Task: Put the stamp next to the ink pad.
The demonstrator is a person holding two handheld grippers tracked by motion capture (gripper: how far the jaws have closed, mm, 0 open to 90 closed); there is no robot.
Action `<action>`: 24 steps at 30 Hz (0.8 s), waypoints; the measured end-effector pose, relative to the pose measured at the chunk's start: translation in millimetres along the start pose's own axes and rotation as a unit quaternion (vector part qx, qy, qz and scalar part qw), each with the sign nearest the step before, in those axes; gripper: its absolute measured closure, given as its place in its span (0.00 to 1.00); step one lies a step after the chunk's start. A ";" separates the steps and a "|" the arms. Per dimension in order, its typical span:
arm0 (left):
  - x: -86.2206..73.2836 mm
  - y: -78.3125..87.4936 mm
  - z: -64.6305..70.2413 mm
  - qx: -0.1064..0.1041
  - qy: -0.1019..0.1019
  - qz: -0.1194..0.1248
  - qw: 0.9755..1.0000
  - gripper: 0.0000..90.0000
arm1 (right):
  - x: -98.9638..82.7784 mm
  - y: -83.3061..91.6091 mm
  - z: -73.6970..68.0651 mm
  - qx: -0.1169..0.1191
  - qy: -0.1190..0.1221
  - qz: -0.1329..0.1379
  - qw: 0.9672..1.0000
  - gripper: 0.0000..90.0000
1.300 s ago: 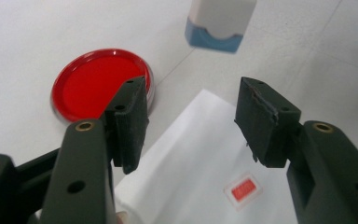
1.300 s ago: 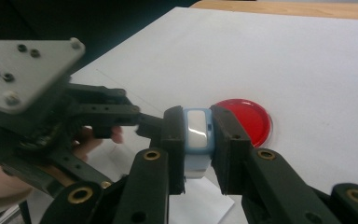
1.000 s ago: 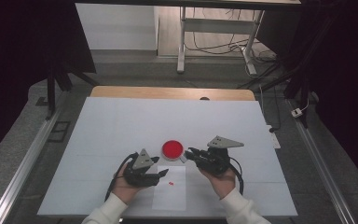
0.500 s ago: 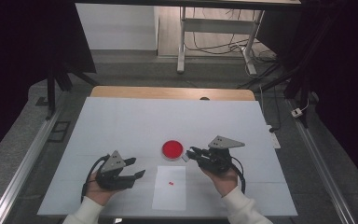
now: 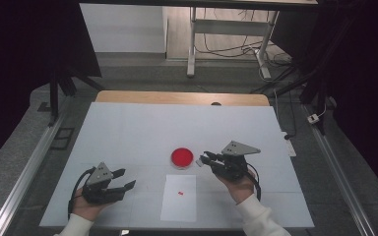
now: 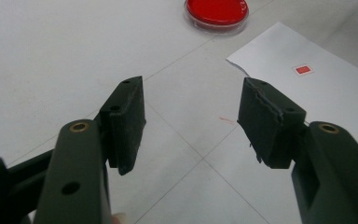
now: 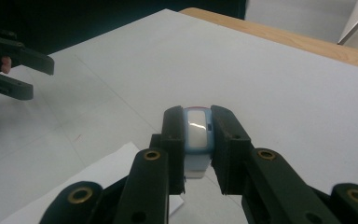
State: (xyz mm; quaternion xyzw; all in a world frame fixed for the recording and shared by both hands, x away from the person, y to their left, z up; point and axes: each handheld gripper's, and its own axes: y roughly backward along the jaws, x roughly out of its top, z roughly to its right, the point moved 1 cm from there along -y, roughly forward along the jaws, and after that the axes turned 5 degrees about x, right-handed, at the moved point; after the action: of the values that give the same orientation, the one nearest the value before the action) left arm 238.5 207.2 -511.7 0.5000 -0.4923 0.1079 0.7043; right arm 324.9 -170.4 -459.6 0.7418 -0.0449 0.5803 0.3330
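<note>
While left tool (image 6: 191, 123) gapes empty, right tool (image 7: 198, 140) clamps pale-blue block (image 7: 197, 135); dish (image 5: 182, 158) holds red fill.

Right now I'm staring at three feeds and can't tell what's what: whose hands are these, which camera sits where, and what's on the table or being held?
There is no robot here: a person holds a two-jaw tool in each hand. The high view looks down on the white table from above the person's side. The other two cameras ride on the tools and look along their black jaws.

The left gripper is open and holds nothing. The right gripper is shut on a small white and blue block, perhaps a stamp.

On the table lie a round red dish, possibly an ink pad, and in front of it a white paper sheet bearing a small red mark.
</note>
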 end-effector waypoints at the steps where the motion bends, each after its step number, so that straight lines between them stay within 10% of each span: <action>1: 0.0 0.1 0.0 0.000 0.000 0.000 1.000 0.45 | 0.7 0.2 0.3 -0.001 0.001 -0.003 1.000 0.84; 24: -1.9 -3.7 -2.2 0.000 0.002 -0.012 1.000 0.44 | 13.4 -39.8 25.1 -0.028 0.020 -0.051 0.998 0.84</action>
State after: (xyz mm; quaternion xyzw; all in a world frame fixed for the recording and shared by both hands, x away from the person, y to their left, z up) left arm 241.2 207.9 -515.5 0.5062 -0.4845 0.1005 0.7064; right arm 368.1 -149.1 -467.9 0.7216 -0.0162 0.5759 0.3839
